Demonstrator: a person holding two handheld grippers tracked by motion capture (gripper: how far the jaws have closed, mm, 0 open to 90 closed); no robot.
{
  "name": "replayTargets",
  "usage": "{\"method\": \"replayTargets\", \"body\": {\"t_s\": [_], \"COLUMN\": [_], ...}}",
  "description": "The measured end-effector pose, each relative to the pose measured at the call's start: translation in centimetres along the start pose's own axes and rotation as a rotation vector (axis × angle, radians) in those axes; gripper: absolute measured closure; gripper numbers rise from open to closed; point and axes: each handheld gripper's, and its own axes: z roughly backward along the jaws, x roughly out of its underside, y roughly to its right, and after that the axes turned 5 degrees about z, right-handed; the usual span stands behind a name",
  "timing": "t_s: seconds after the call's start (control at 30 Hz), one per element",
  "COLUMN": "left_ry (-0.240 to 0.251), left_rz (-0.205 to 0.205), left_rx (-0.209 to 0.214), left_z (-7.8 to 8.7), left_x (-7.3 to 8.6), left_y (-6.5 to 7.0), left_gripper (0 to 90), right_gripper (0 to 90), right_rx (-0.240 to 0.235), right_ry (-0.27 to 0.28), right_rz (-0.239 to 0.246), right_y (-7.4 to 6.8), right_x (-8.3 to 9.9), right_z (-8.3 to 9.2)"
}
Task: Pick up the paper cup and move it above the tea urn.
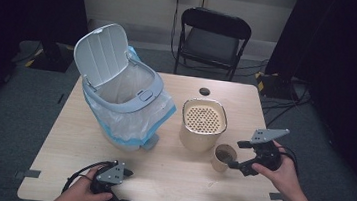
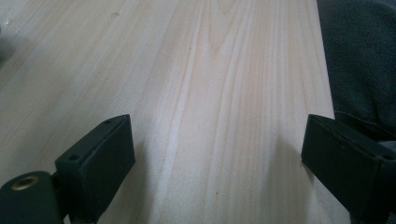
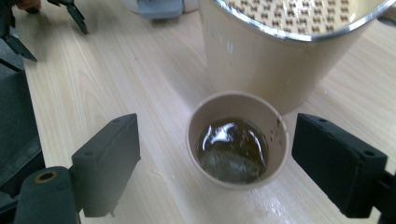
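Observation:
A paper cup (image 1: 223, 157) (image 3: 236, 138) holding brown liquid with dregs stands on the table right of centre. My right gripper (image 1: 239, 153) (image 3: 217, 163) is open, its jaws on either side of the cup without touching it. Just behind the cup stands a beige container (image 1: 203, 124) (image 3: 285, 46) with a perforated strainer top. A lidded bin (image 1: 122, 92) lined with a plastic bag sits at the left, its lid raised. My left gripper (image 1: 126, 188) (image 2: 219, 163) is open near the table's front edge, over bare wood.
The wooden table (image 1: 168, 180) has a small dark round hole cover (image 1: 204, 91) at the back. A black folding chair (image 1: 213, 39) stands behind the table. Wet streaks show on the wood near the cup. Dark fabric (image 2: 364, 60) lies past the table edge.

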Motion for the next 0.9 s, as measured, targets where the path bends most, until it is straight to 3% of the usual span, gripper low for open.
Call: {"method": "replayTargets", "body": {"t_s": [0.27,0.53,0.9], "left_ry": [-0.004,0.001,0.0], "left_rz": [-0.004,0.001,0.0], "left_rx": [0.0,0.0,0.0], "left_z": [0.0,0.0,0.0], "left_x": [0.0,0.0,0.0], "left_y": [0.0,0.0,0.0], "left_gripper": [8.9,8.9,8.9], "right_gripper": [14.3,14.3,14.7], "right_rx": [0.013,0.009,0.016], "right_ry": [0.0,-0.006,0.005], "right_rz": [-0.039,-0.048,-0.057], "right_y": [0.3,0.4,0.5], "right_x": [2.4,4.0,5.0], "right_z": [-0.4,-1.4,-2.8]}}
